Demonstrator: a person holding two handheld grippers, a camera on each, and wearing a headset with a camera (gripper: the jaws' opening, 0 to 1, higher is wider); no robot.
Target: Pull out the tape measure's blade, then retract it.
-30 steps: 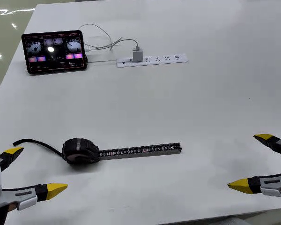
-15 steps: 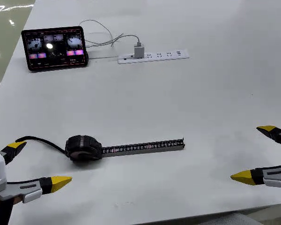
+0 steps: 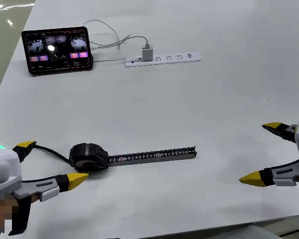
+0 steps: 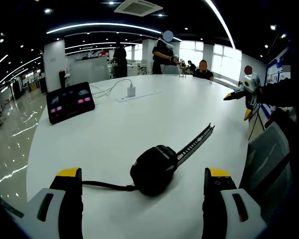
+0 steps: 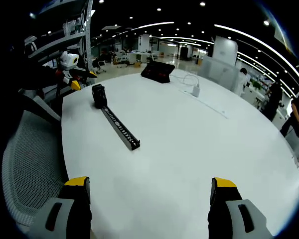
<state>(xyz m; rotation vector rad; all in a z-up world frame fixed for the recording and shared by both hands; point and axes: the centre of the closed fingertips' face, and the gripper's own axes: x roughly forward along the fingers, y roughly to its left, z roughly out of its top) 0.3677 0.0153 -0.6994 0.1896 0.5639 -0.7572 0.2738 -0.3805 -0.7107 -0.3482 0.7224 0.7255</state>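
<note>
Black tape measure sits just beside the left tool, jaws apart as on the right tool; best to clamp its case squarely.

Broad white table in an open-plan office under curved ceiling light strips.
Glossy floor mirrors the lamps beside the table; bright windows line the far wall, a grey mesh chair stands at the table's edge, and what may be shelving rises behind.
</note>
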